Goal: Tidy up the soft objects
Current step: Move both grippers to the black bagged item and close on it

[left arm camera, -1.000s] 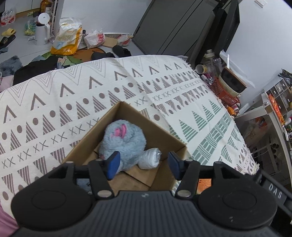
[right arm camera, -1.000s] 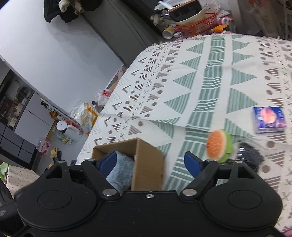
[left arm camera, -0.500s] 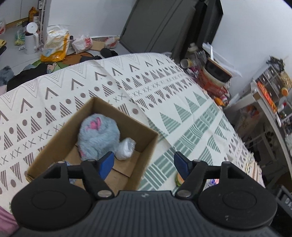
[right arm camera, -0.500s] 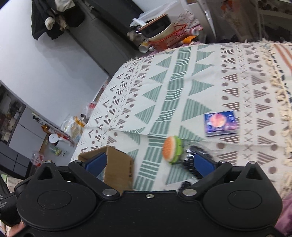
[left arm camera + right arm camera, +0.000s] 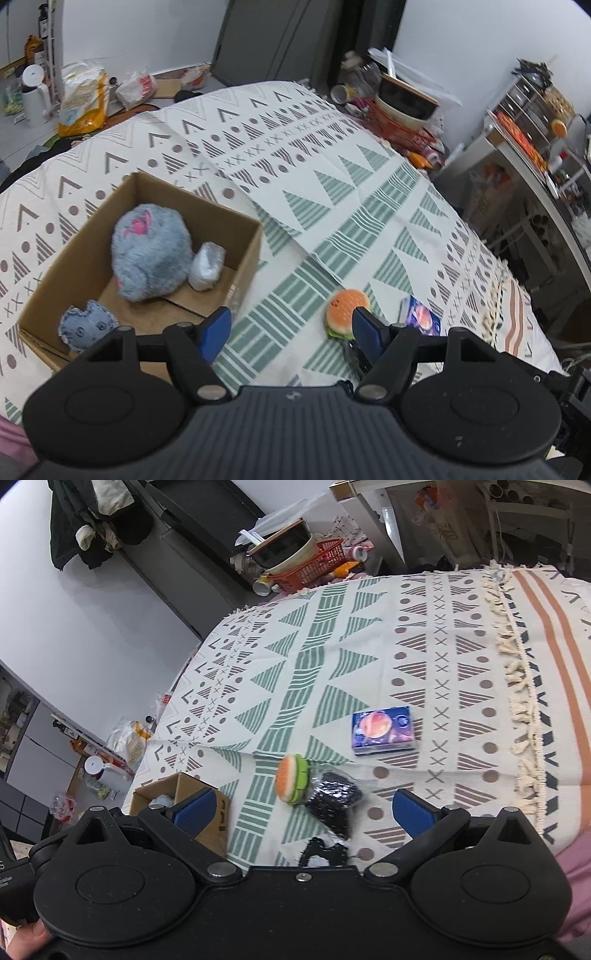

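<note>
A cardboard box [image 5: 242, 254] sits on the patterned blanket and holds a grey plush toy [image 5: 147, 254], a silvery wrapped bundle [image 5: 207, 265] and a denim piece [image 5: 86, 326]. A plush hamburger [image 5: 345, 312] [image 5: 291, 779] lies on the blanket to the right of the box, with a black sparkly pouch [image 5: 332, 801] against it and a blue tissue pack [image 5: 384, 730] beyond. My left gripper [image 5: 291, 330] is open, held above the blanket between box and hamburger. My right gripper [image 5: 301, 808] is open and empty, over the hamburger and pouch. The box [image 5: 207, 812] shows at its left finger.
The blanket [image 5: 332, 177] [image 5: 443, 657] covers a bed with a tasselled edge [image 5: 517, 686]. A red basket with bowls [image 5: 402, 110] [image 5: 306, 557] stands past the far end. Bags and a white kettle [image 5: 35, 94] clutter the floor at left; shelving [image 5: 535, 122] stands at right.
Both grippers have pulled back and swung right, away from the box. The left one was over the plush toy in the box; now the hamburger, pouch and tissue pack come into view.
</note>
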{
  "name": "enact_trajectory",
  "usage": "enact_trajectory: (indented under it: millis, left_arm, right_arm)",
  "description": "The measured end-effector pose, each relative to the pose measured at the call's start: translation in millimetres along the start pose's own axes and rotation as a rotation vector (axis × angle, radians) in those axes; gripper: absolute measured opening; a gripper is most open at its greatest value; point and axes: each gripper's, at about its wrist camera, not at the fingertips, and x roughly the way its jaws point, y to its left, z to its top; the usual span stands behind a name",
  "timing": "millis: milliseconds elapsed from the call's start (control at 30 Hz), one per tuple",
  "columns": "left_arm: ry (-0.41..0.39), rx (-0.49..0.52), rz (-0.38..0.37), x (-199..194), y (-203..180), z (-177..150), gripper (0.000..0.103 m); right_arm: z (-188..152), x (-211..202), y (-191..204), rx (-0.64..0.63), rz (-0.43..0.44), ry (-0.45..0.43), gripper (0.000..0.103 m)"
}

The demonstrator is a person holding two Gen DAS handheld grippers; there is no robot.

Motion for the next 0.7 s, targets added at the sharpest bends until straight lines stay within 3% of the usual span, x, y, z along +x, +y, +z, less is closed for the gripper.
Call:
enact_trajectory:
  millis: [233, 467, 700]
  left_arm:
    - [0.018, 0.057, 0.004, 6.5, -14.6, -11.7, 0.071]
    - [0.052, 0.176, -0.009, 19.4, -36.3, -29.8, 0.071]
    - [0.141, 0.205, -0.032, 46.9, -47.5, -48.3, 0.069]
  right_arm:
    - [-5.2, 1.5, -16.4, 0.014, -0.007, 0.009, 0.103]
    - [-12.5, 12.1, -37.0, 0.071, 0.002, 0.017, 0.102]
    - [-18.6, 23.7, -57.4, 0.173, 0.023, 0.045, 0.101]
